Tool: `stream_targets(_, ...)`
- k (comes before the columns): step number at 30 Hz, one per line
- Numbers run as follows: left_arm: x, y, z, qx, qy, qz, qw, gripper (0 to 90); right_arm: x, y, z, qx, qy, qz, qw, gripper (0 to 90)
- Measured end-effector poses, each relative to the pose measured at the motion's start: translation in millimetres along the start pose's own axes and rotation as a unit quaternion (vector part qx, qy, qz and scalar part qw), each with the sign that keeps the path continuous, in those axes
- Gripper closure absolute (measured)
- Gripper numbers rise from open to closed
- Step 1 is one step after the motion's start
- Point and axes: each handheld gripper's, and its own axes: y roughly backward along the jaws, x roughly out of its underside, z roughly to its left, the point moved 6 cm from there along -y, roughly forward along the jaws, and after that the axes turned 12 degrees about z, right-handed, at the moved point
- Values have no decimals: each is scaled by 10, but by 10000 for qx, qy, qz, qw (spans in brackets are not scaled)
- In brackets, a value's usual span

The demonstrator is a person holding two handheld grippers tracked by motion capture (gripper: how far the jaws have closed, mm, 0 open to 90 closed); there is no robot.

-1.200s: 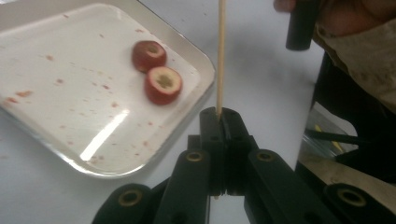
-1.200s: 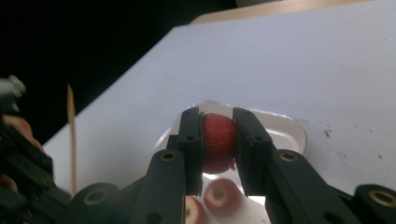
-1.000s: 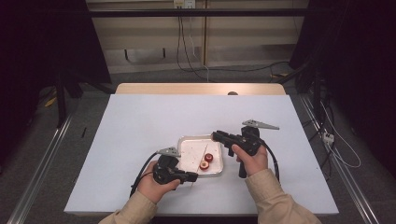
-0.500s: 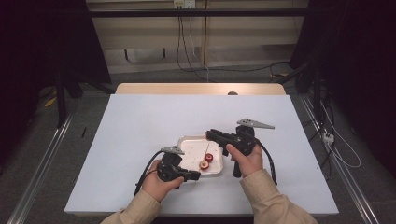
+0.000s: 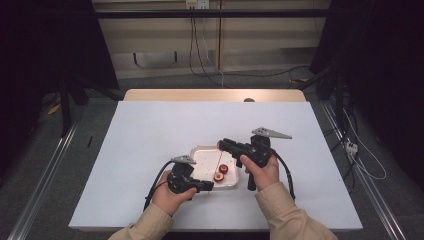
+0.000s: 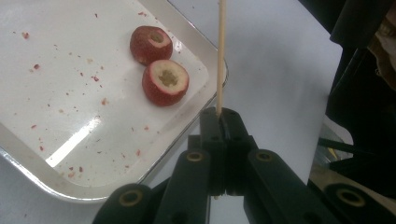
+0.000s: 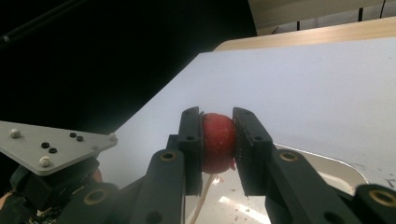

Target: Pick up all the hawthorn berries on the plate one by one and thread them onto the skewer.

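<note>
With the left tongs (image 6: 219,116) clamped shut on the skewer (image 6: 221,56) and the right tongs (image 7: 217,140) gripping one red fruit (image 7: 217,142) above the tray (image 6: 28,149), threading appears barely begun; two cored fruits (image 6: 166,81) remain in the tray.

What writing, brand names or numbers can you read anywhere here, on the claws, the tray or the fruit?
No readable text in any view.
Left claw, shut on a thin wooden skewer: plain black, no marking.
Right claw, shut on a red fruit: no marking; its grey plate bears only screws.
Metal tray with two cored red fruits: no stamp or label.
White table: blank.
</note>
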Motion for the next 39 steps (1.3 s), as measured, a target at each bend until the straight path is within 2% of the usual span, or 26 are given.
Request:
stream_targets(6, -5, 30, 15, -31, 45, -123, 9999, 900, 31, -11, 6, -41, 0, 3, 10000, 741)
stream_targets(9, -20, 39, 16, -72, 85, -176, 9998, 900, 70, -32, 18, -79, -4, 87, 9999, 740)
stream_targets(11, -12, 38, 22, -40, 87, -134, 9999, 900, 86, -48, 33, -92, 21, 76, 9999, 741)
stream_targets(13, -12, 36, 34, -121, 116, -189, 9997, 900, 93, -52, 37, -96, 6, 57, 9999, 740)
stream_targets(19, -4, 42, 10, -125, 56, -168, 9998, 900, 116, -44, -16, -172, -204, 20, 9996, 734)
stream_targets(20, -4, 39, 7, -167, 38, -166, 9997, 900, 120, -44, -20, -173, -206, 34, 9996, 724)
stream_targets(23, -6, 38, 7, -175, 19, -146, 9997, 900, 116, -47, -37, -104, -240, 24, 9997, 602)
stream_targets(25, -3, 27, 6, -170, -14, -108, 9998, 900, 120, -53, -35, -139, -195, 57, 9997, 595)
stream_targets(28, -3, 7, -7, -193, -48, -59, 9998, 900, 135, -79, -22, -178, -202, 156, 9995, 510)
stream_targets(33, -12, 10, -16, -235, -102, -66, 9996, 900, 180, -138, 16, -102, -51, 302, 9995, 572)
stream_targets(35, -4, 14, -5, -246, -74, -75, 9996, 900, 180, -140, 24, -109, -29, 289, 9995, 653)
stream_targets(39, 3, 22, -5, -279, -139, -72, 9995, 900, 168, -119, 18, -129, -44, 228, 9996, 660)
